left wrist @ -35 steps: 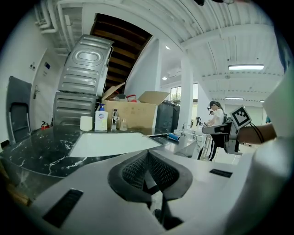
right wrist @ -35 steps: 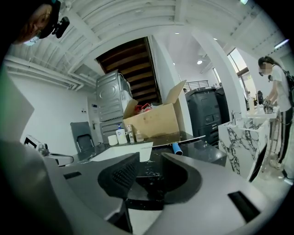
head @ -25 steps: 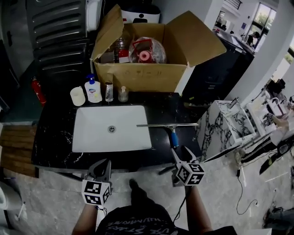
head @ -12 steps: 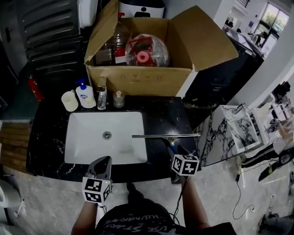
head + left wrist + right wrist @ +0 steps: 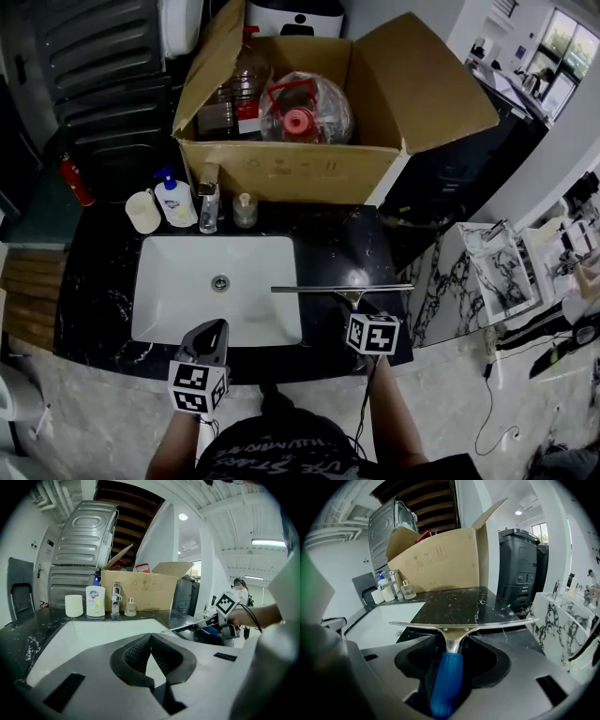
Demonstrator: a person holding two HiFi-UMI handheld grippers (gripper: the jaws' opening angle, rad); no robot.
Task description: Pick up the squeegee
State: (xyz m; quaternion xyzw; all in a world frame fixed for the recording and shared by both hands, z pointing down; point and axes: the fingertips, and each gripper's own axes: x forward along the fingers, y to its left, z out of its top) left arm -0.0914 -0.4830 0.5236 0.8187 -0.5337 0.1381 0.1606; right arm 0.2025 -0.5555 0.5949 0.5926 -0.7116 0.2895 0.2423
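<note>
Your right tool (image 5: 452, 660) is closed on the squeegee (image 5: 459, 624): the blue handle sits btwn the jaws, w/ the metal neck coming out past the tips. The blade lies crosswise just ahead of the tool, its left end over the right rim of the white sink (image 5: 187, 281) and the rest over the black marble table (image 5: 337, 239). I can't tell if the blade touches the table.

Your left tool (image 5: 150, 651) has its jaws pressed together w/ nothing in them. It hangs at the sink's front edge, well apart from the squeegee.

Behind the sink, at its left corner, there's a pale cup (image 5: 142, 212), a soap bottle (image 5: 175, 202) and a faucet (image 5: 208, 208) in a row. Behind those stands an open cardboard box (image 5: 291, 169).
</note>
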